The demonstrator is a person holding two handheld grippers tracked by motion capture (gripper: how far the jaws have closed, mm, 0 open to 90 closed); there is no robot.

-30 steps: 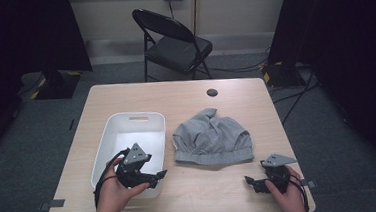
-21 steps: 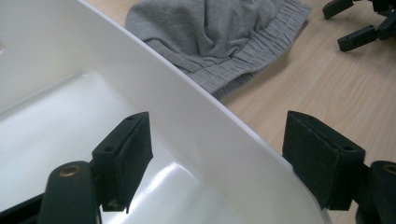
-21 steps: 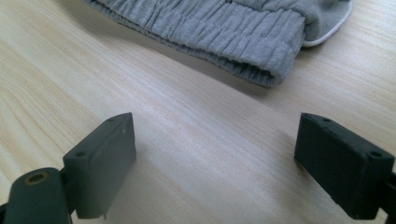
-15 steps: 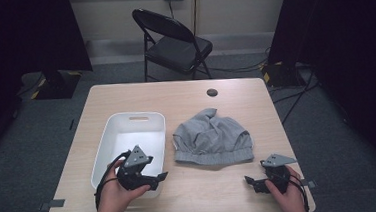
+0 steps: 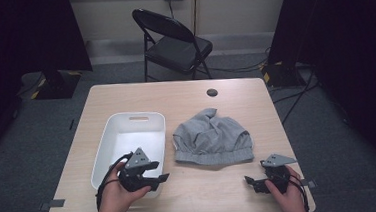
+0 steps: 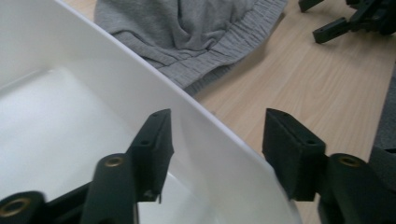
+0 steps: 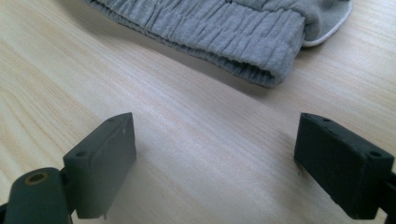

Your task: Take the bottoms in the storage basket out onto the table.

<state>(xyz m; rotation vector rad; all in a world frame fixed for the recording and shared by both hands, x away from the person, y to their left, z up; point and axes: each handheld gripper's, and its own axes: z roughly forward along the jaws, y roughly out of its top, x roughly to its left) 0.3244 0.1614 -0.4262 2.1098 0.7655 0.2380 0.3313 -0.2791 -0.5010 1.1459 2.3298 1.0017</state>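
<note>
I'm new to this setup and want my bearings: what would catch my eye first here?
A crumpled grey garment lies mid-table, right of a white bin. The left gripper sits at the bin's near right corner, its jaws straddling the wall without pressing on it, having just been closing. The right gripper rests open on the table, near the garment's ribbed hem.

Bare bench (image 5: 202,195) runs along the near edge between the left tongs (image 5: 162,179) and the right tongs (image 5: 250,183), so either could cross there freely. The white bin (image 5: 109,136) blocks the left side; its near right wall stands between the left tongs' jaws, which have just been closing. The grey garment (image 5: 212,140) lies mid-bench. A strip of open wood separates bin and garment.
</note>
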